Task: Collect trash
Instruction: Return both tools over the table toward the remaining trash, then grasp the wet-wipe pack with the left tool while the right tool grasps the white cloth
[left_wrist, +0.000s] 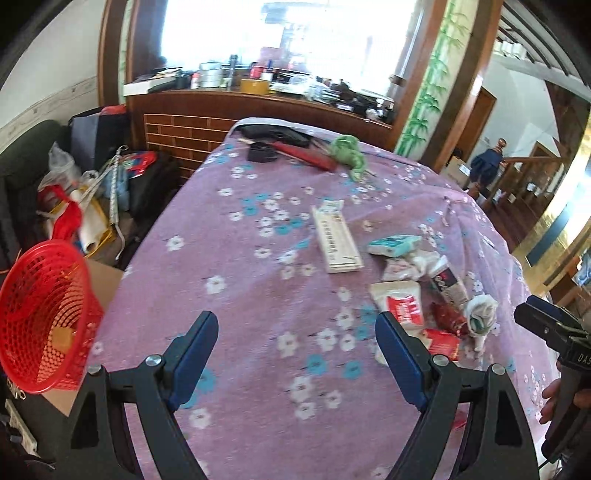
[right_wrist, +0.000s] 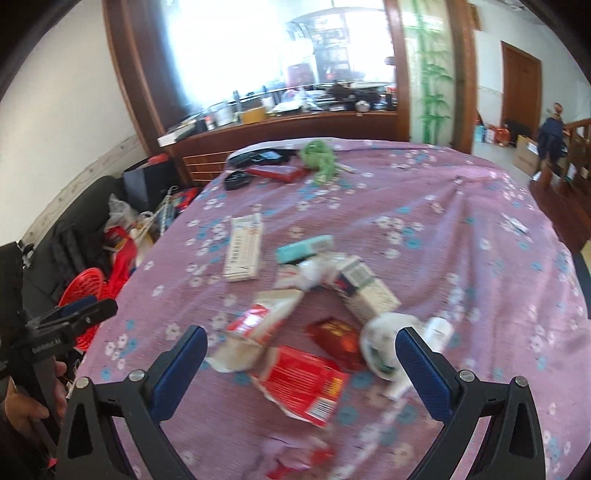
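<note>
Both the left gripper (left_wrist: 297, 345) and right gripper (right_wrist: 301, 363) hang with jaws apart, empty; I'd drop the right squarely over the red wrapper (right_wrist: 304, 382), pinching its raised edge, not the cloth (right_wrist: 461, 229)

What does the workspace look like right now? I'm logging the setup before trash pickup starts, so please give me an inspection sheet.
Surface: purple flowered cloth covers the table, wrinkled near the right side.
Job's things: pile of wrappers and crumpled paper, including a red packet, a teal pack and a flat white box; red mesh basket sits off the table's left edge.
Clutter: green cloth, dark items and a red flat object at the far end.
Grippers: left tool open, empty; right tool open, empty, above the red packet.
Cables: nothing seen.
Surroundings: bags heaped at left, cluttered wooden counter behind, a person near the stairs.
</note>
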